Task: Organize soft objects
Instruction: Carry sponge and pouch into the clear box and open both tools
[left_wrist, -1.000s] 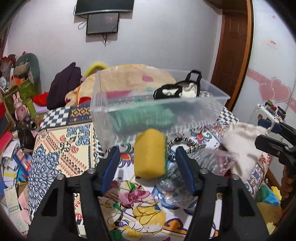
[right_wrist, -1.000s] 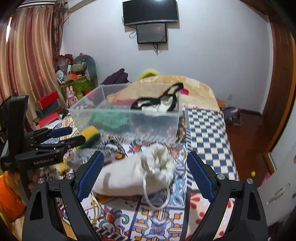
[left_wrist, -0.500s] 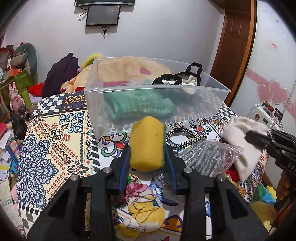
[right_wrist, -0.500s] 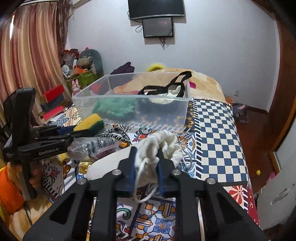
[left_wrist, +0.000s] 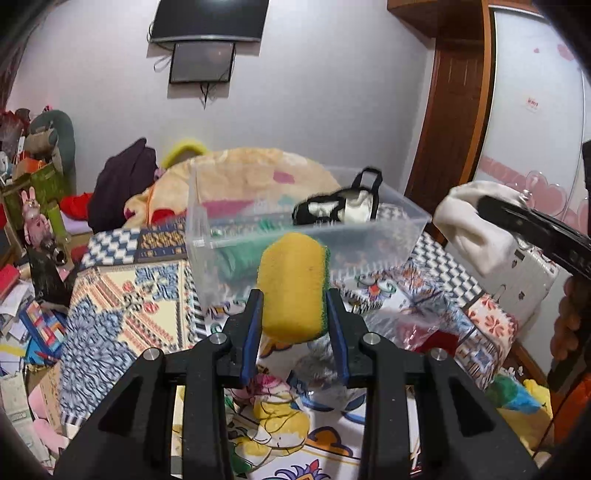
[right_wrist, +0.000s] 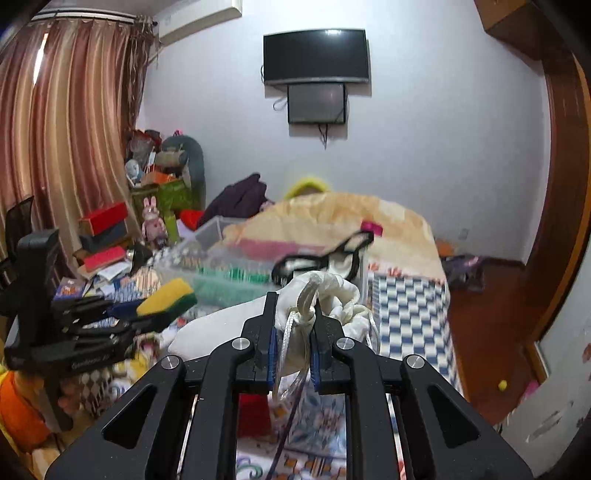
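While the left hand-held gripper (left_wrist: 294, 317) pinches the sponge (left_wrist: 293, 286) before the bin (left_wrist: 310, 236), the right hand-held gripper (right_wrist: 294, 334) clamps the pouch (right_wrist: 325, 295) above the bed (right_wrist: 406, 314); its lettering is blurred.

Clear bin (left_wrist: 388, 236) resting on the bedspread (left_wrist: 122, 310), well back from the near edge. Inside the bin: a strapped pouch (left_wrist: 340, 210) toward its right rear, knitted cloth (left_wrist: 236, 254) low against its left front wall. Just before the bin's front wall, raised off the bedspread: a sponge (left_wrist: 293, 288) pinched between the fingers of the left gripper (left_wrist: 294, 328). Right of the bin, also raised: a drawstring bag (right_wrist: 325, 295) with its gathered neck clamped in the right gripper (right_wrist: 293, 345). Behind the bin, a heaped blanket (left_wrist: 258, 173). Left of the bin, beyond the bedspread's edge, stacked clutter (left_wrist: 26, 229).
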